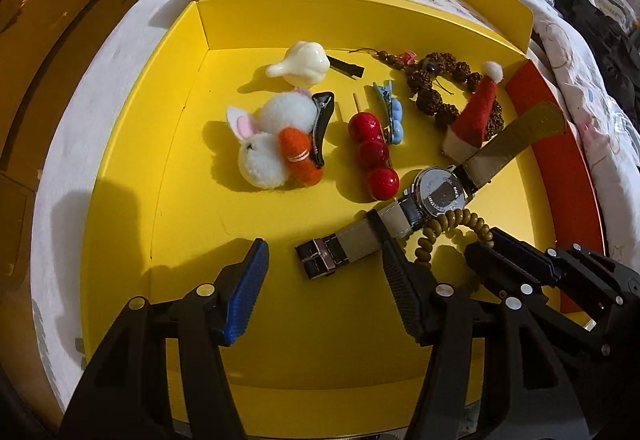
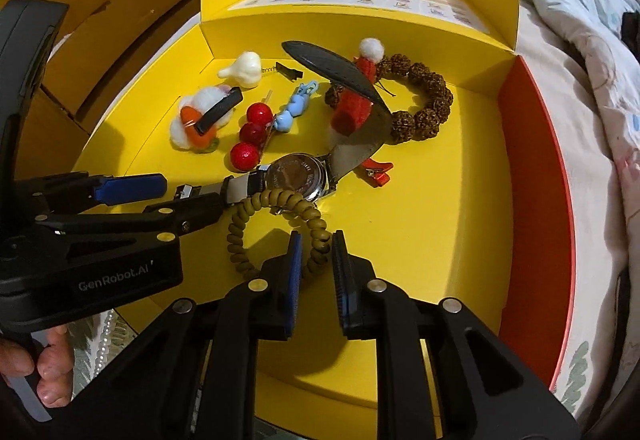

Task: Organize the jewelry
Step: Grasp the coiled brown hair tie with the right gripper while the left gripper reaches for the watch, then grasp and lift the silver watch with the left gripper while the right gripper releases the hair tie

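From my left camera, my left tool [image 1: 322, 280] is wide open over the watch [image 1: 439, 193] strap in the yellow box [image 1: 120, 176]. From my right camera, my right tool [image 2: 316, 260] pinches the coil hair tie [image 2: 316, 218] beside the watch.

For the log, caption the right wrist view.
Right gripper closes around olive spiral hair tie beside wristwatch in yellow box.

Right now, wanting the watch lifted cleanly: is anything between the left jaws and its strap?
Nothing visible: the left gripper straddles the buckle end of the watch. The spiral hair tie overlaps the watch case farther along.
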### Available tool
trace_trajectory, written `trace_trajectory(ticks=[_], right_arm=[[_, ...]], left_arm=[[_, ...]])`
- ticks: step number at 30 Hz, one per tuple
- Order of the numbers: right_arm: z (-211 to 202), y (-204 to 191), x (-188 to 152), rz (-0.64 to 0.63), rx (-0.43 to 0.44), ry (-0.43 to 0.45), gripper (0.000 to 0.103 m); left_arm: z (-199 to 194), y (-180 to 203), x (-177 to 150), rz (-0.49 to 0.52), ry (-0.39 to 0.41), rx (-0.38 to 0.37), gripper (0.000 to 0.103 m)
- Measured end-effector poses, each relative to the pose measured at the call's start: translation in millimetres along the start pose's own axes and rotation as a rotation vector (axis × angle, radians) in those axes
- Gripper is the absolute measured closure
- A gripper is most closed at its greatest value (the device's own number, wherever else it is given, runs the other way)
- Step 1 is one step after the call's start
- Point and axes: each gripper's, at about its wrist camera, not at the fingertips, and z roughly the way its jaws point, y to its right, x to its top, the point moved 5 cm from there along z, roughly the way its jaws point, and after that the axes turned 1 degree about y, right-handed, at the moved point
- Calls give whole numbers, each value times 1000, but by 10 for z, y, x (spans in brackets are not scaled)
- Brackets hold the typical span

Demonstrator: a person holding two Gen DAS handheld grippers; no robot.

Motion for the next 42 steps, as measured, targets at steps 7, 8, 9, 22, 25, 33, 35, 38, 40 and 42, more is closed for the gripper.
trace_trajectory(ticks=[7,8,9,22,25,33,35,38,40,42], right_arm=[[-104,84,20,19,3,14,92],[-121,91,30,20,5,18,92],[-155,106,36,25,12,25,92],[-351,210,78,56,53,58,92],[-395,212,76,59,58,66,92],[-522,299,95,86,78,89,92],[-528,330,95,96,78,88,92],[-548,382,90,110,80,90,92],[-576,423,90,121,80,95,92],[-610,475,81,127,74,96,92]], left_arm=[[-2,-50,23,-14,13,17,60],[-1,-62,32,-17,17,18,69],[-4,-76,39,-19,19,18,74],[-91,-145,135,-70,43,-59,94],[-185,-128,159,-81,69,-73,103],[-425,-149,160,-93,138,-113,103],[-427,-154,164,-87,137,-120,103],[-347,-17,183,-46,110,-152,103],[-336,144,186,18,116,-140,98],[-311,264,195,39,110,-142,86]])
